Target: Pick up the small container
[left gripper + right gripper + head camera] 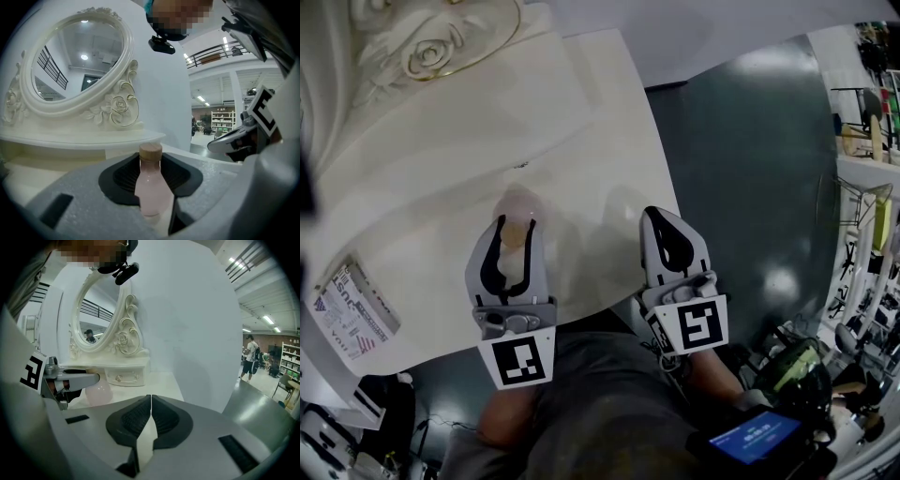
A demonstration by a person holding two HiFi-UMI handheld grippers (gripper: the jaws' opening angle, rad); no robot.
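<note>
Over white tabletop (581,141) before ornate mirror (77,61): left claw (517,228) clamps pink container (151,183); right claw (150,400) closed, empty; grey floor (750,187) beyond.

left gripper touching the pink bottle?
Touching. The left gripper view shows the left gripper clamping the pink bottle between its pads, with no gap on either side.
</note>
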